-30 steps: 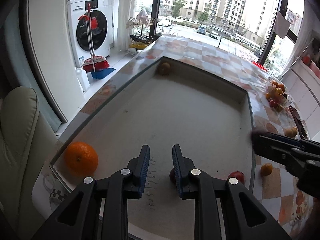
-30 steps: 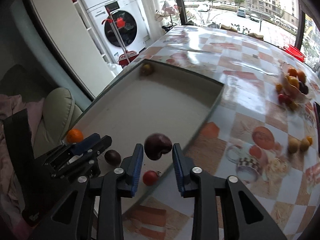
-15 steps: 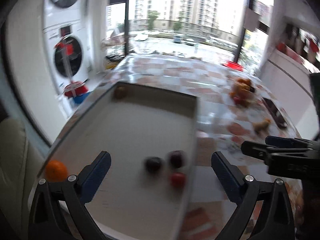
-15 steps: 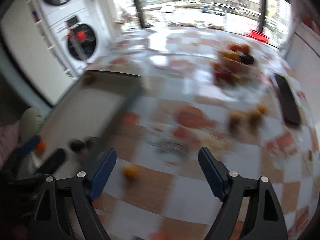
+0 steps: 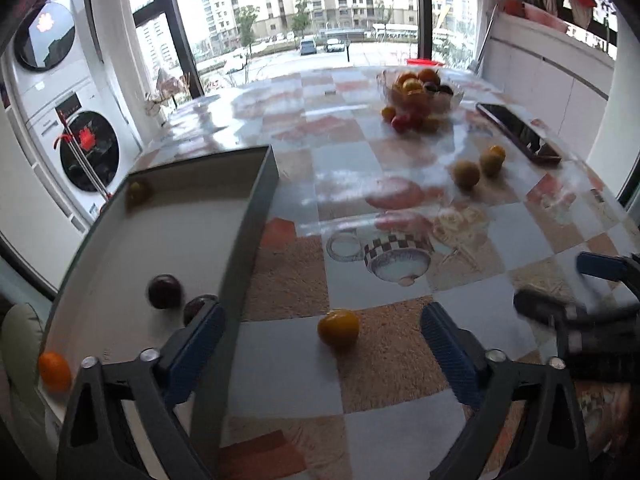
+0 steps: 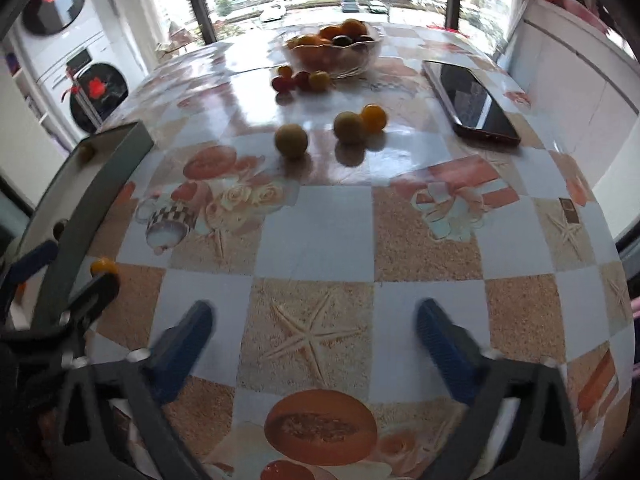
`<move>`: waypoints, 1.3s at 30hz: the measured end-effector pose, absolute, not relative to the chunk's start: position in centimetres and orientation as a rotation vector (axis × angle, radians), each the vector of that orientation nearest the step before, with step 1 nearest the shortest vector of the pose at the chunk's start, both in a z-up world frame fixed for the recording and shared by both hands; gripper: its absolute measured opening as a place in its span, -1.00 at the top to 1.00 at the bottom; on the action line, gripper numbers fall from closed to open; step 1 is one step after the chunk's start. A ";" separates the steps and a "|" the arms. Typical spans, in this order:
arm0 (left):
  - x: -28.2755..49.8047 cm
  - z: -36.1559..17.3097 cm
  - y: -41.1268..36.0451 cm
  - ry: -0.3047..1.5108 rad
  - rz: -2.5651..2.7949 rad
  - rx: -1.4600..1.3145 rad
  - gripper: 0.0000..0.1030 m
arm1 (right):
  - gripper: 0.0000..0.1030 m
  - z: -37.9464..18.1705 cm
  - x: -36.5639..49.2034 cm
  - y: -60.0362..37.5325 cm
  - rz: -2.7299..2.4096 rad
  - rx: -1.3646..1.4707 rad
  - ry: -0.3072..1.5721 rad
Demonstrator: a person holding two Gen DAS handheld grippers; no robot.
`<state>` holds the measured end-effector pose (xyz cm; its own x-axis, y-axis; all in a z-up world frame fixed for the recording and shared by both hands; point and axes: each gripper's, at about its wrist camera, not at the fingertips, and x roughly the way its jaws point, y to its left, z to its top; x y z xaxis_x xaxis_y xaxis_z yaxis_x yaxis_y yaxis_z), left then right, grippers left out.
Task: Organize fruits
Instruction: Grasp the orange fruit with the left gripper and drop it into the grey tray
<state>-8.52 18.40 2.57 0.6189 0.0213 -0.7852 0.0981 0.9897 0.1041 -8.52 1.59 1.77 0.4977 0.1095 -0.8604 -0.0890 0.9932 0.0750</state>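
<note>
Fruit: small round yellow-orange fruit (image 5: pixel 338 327), glossy, on the patterned table (image 5: pixel 296 376) beside the grey tray (image 5: pixel 256 208).
Left gripper (image 5: pixel 322 344): angled down, jaws wide, straddling it untouched.
Right gripper (image 6: pixel 314 344): just opened wide, empty.

Open left claw (image 5: pixel 322 344) — yellow fruit (image 5: pixel 338 327) between

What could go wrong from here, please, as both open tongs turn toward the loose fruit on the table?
The small orange fruit lies loose between the left tongs; a clumsy close could roll it away. The right tongs may knock the phone when reaching for the three loose fruits beside it. Both tongs work close together and could collide.
</note>
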 end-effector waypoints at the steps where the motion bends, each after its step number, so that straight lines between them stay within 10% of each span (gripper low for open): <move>1: -8.2 2.3 18.4 0.926 -0.039 0.143 -0.57 | -1.00 1.6 -8.9 2.3 0.107 -0.039 1.023; 6: -7.8 1.5 19.3 0.972 -0.044 0.071 -0.03 | -1.00 0.7 -10.4 2.4 0.111 -0.075 0.969; 8: -7.9 1.7 19.1 0.971 -0.047 0.084 0.55 | -1.00 0.7 -10.7 2.2 0.111 -0.074 0.960; 31: -9.0 4.3 31.2 0.901 0.313 -0.206 0.53 | -1.00 0.8 -10.7 2.2 0.112 -0.074 0.956; 33: -8.8 3.4 31.2 0.936 0.304 -0.207 0.23 | -1.00 0.7 -10.7 2.2 0.111 -0.074 0.956; 35: -9.2 3.1 31.0 0.932 0.323 -0.186 -0.98 | -1.00 0.7 -10.7 2.2 0.112 -0.074 0.956; 39: -9.5 3.6 29.7 0.880 0.330 -0.118 -0.99 | -1.00 0.8 -10.8 2.2 0.111 -0.074 0.956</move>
<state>-9.55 29.66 3.62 0.5901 0.2348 -0.7724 -0.3310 0.9430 0.0338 -10.78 2.19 0.79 0.5718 0.0622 -0.8180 -0.1275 0.9917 -0.0137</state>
